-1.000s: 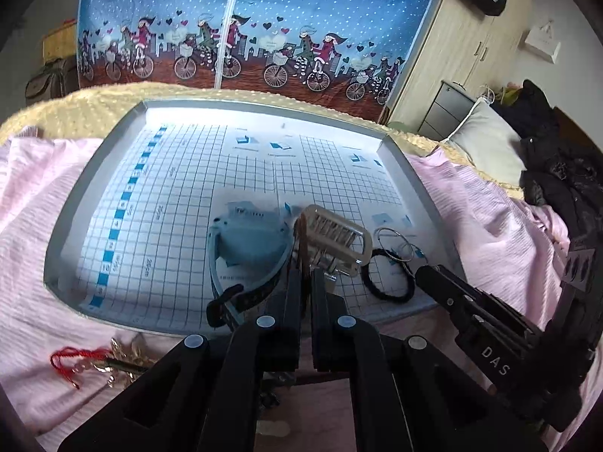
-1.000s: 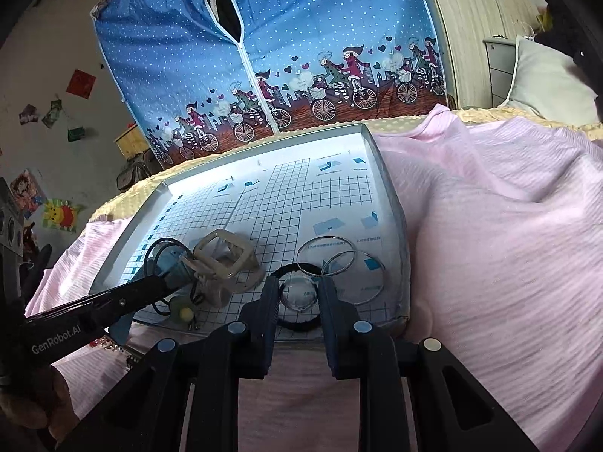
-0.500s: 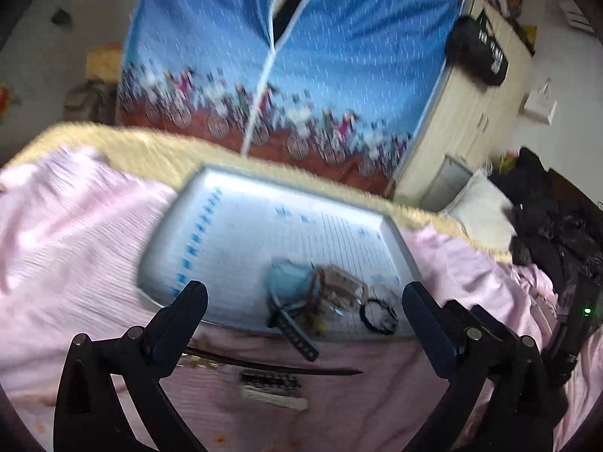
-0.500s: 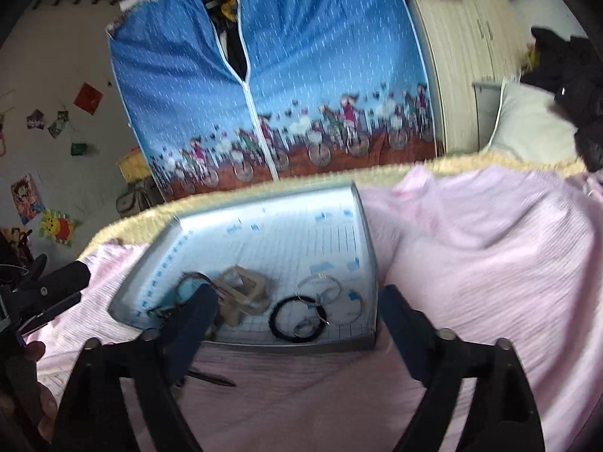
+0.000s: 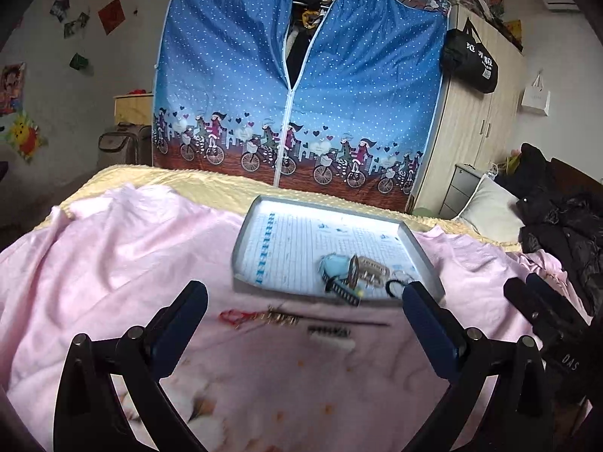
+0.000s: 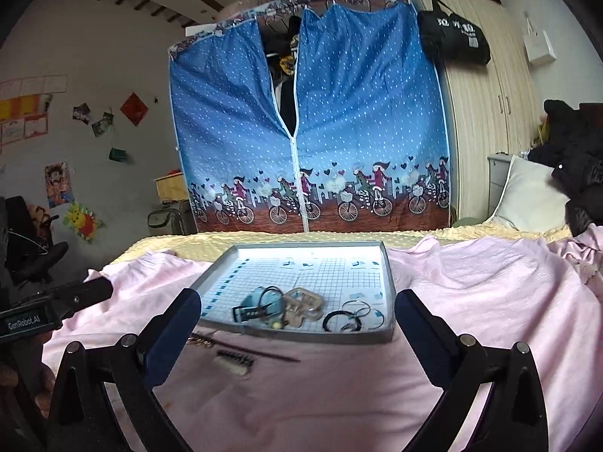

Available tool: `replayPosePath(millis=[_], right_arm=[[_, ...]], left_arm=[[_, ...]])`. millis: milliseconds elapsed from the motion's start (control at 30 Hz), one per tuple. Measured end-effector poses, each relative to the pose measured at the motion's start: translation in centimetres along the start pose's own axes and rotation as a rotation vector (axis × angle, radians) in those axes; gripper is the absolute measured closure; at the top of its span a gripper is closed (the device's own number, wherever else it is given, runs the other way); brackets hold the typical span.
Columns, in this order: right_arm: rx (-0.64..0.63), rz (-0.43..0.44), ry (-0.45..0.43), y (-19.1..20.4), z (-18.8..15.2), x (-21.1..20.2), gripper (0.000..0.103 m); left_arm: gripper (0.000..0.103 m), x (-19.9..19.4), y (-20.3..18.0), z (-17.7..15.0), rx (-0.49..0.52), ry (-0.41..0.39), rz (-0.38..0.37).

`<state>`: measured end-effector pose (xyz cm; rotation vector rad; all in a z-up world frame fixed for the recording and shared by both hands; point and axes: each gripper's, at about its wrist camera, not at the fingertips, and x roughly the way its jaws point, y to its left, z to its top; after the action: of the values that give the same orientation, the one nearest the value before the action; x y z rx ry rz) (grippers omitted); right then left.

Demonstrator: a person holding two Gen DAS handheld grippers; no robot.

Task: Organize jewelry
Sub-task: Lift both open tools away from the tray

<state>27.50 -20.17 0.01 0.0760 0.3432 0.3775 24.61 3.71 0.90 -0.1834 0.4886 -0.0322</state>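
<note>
Left gripper (image 5: 305, 316): jaws spread wide, nothing between them, held above the pink blanket (image 5: 113, 263) on the bed. Right gripper (image 6: 297, 316): also wide apart and empty, facing the tray (image 6: 388, 263) head-on.

On the blanket just in front of the tray's near edge: a small dark comb-like hair clip (image 6: 234, 358), a long thin dark pin (image 6: 271, 355), and a gold ornament with a red cord (image 5: 241, 315). All three lie outside the tray.

Tray: shallow, grey-rimmed, lined with grid-printed paper, set on the blanket. Jewelry sits bunched along its near side. From left: a light blue watch (image 6: 260, 303) with a dark strap, a beige rectangular frame piece (image 6: 303, 305) touching it, a black band (image 6: 341, 321), and thin silver hoops (image 6: 363, 310) overlapping beside the band. Far half of the tray is bare paper.

Beyond the bed: a blue dotted fabric wardrobe (image 6: 309, 132) with a cyclist border, zip partly down. Black bag (image 6: 452, 37) hangs on the wooden cupboard to the right.
</note>
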Motion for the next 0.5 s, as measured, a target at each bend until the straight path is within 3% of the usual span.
replayPosePath(millis=[300, 500], right_arm=[[0.039, -0.008, 0.012, 3.2, -3.2, -5.1, 0.000], [0.041, -0.013, 0.075, 5.5, -5.5, -6.8, 0.000]], left_arm=[[0.001, -5.1, 1.9, -2.8, -0.030, -0.002, 0.019], [0.001, -7.1, 2.8, -5.0, -0.003, 0.023, 0.017]])
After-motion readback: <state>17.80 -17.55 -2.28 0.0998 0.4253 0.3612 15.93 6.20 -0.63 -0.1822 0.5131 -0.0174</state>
